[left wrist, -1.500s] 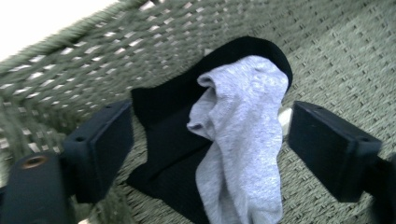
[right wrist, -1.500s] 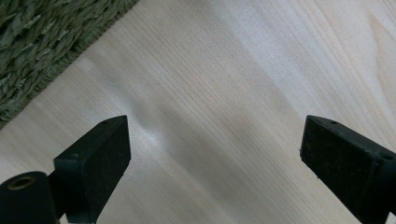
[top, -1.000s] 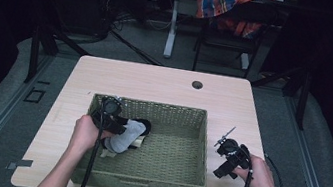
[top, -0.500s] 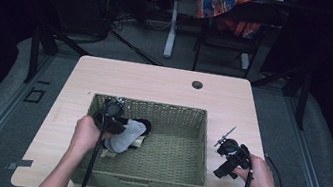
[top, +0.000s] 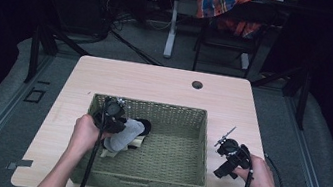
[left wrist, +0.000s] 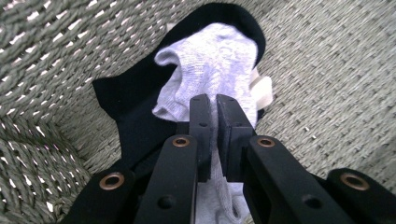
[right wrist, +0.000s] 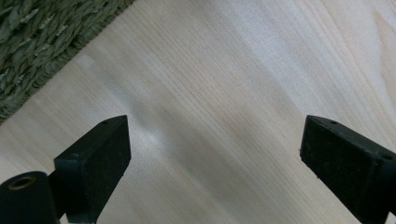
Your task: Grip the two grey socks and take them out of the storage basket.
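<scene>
The left gripper (left wrist: 217,105), at the 9 o'clock side of the wicker basket (top: 176,178), has its jaws clamped on a grey sock (left wrist: 215,60). That sock lies over a black sock (left wrist: 126,107), and a pale object (left wrist: 264,88), possibly a third sock, shows beneath both. The right gripper (top: 224,141) sits at 3 o'clock of the basket, over the bare wooden table (right wrist: 243,84), jaws spread wide and holding nothing.

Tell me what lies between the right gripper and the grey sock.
In the high view, the basket's right wall and bare woven floor lie between the right gripper and the grey sock, which the left gripper has clamped.
</scene>
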`<action>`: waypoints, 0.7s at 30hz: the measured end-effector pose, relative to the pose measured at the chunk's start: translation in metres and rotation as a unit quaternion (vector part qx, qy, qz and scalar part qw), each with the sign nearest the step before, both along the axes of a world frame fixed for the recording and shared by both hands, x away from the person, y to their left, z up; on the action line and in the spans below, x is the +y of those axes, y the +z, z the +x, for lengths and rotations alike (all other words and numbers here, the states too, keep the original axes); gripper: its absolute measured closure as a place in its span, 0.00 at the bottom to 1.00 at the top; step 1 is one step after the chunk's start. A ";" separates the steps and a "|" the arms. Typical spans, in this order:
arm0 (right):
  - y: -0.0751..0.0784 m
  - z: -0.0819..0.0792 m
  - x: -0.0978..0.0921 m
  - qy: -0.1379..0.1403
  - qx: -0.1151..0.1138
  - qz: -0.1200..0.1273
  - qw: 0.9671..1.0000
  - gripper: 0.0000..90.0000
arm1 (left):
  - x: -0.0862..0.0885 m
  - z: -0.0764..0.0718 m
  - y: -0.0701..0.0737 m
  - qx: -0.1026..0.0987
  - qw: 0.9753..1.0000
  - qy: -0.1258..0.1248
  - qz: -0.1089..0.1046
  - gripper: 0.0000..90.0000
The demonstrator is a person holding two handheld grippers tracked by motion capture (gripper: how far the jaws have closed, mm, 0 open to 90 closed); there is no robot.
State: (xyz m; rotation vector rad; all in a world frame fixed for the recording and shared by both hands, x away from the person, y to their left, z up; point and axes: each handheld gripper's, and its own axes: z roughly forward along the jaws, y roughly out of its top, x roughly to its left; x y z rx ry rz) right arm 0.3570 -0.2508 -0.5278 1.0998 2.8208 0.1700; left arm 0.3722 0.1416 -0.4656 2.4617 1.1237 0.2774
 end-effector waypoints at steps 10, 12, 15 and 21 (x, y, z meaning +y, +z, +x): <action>0.000 0.000 0.000 0.000 0.000 0.002 1.000 0.09 | 0.005 -0.009 0.017 -0.019 1.000 -0.008 -0.019 0.95; 0.000 0.000 0.000 0.000 0.000 0.002 1.000 0.09 | 0.006 -0.011 0.020 -0.021 0.999 -0.009 -0.022 0.95; 0.000 0.000 0.000 0.000 0.000 0.003 1.000 0.09 | 0.007 -0.012 0.022 -0.026 0.999 -0.009 -0.025 0.95; 0.000 0.000 0.000 0.000 0.000 0.003 1.000 0.09 | 0.010 -0.015 0.028 -0.031 0.999 -0.009 -0.030 0.95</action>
